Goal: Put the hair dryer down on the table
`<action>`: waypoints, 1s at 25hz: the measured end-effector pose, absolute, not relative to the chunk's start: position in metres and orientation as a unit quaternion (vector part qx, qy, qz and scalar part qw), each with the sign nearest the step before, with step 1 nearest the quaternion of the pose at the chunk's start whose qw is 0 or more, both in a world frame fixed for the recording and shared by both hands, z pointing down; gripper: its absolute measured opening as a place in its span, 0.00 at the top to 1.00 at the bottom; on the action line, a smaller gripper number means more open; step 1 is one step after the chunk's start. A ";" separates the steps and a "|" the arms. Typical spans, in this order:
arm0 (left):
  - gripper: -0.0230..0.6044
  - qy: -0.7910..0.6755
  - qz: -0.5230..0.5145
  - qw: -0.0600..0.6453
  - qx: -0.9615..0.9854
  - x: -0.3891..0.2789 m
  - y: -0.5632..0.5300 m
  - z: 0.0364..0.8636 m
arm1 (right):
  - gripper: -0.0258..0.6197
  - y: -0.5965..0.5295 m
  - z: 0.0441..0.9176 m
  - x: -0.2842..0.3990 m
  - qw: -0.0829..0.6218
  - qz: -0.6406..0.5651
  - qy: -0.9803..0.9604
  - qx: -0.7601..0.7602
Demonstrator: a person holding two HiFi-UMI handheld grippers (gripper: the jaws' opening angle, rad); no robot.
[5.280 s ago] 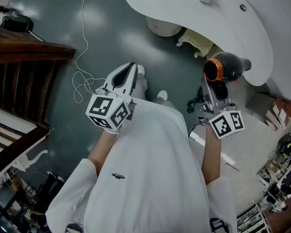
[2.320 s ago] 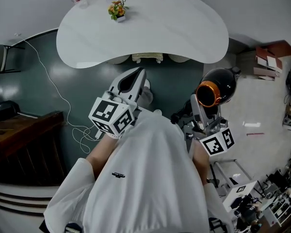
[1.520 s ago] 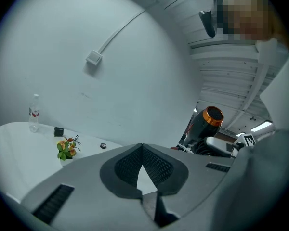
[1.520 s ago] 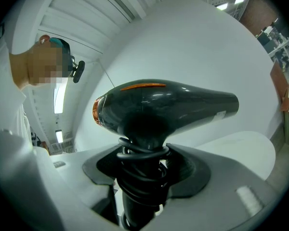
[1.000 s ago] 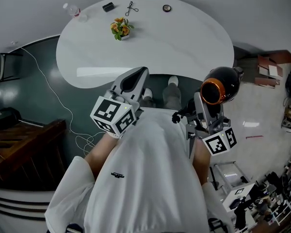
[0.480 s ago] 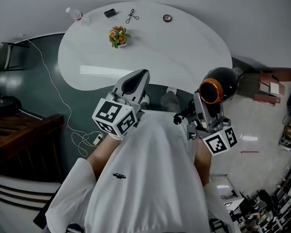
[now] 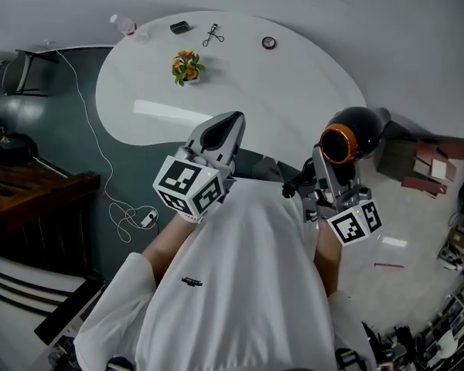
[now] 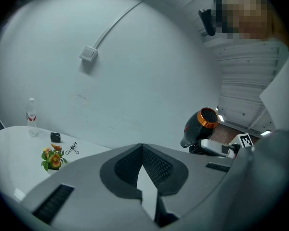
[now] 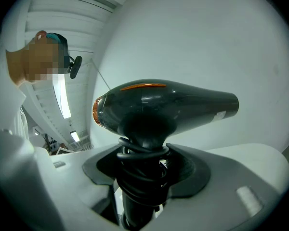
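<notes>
Right tool (image 9: 142, 177) clamped on the cord-wrapped handle of the hair dryer (image 9: 164, 105), carried upright in the air by the white surface's (image 7: 294, 76) near right edge, left tool (image 7: 220, 134) closed and empty; dryer looks rigid, top-heavy, glossy shell probably slippery, so handle's the right hold.

**Near side and right end of the table bare; clutter along the far edge**

The white table (image 7: 294, 91) is bare across its middle, along its near edge and over its whole right end, so a gripper can pass there freely. Toward the left end stands a flower pot (image 7: 185, 66). Behind it, along the far edge, are a bottle (image 7: 124, 25), a small black box (image 7: 180, 27), a scissor-like tool (image 7: 211, 33) and a round disc (image 7: 269, 43), each apart from the next. A wall (image 8: 135, 57) rises close behind that edge.
</notes>
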State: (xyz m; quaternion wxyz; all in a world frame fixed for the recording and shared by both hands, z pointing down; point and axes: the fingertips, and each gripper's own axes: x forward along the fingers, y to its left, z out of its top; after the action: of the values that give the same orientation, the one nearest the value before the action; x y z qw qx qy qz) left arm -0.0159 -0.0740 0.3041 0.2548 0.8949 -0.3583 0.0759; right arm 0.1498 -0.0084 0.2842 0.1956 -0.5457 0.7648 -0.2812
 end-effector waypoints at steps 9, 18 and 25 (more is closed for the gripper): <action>0.95 -0.391 0.084 0.266 0.877 0.012 -0.088 0.319 | 0.52 -0.038 0.306 0.177 0.173 -0.312 0.784 -0.508; 0.95 -0.406 0.103 0.279 0.864 0.032 -0.097 0.345 | 0.52 -0.059 0.338 0.195 0.147 -0.333 0.789 -0.495; 0.95 -0.404 0.121 0.287 0.860 0.047 -0.106 0.364 | 0.52 -0.072 0.370 0.203 0.092 -0.338 0.796 -0.493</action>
State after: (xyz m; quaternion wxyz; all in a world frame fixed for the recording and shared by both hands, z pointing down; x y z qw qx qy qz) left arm 0.0472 -0.1058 0.3636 0.2873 0.8599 -0.4043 0.1206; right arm 0.2034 -0.0715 0.3699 0.0925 -0.4932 0.7960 -0.3385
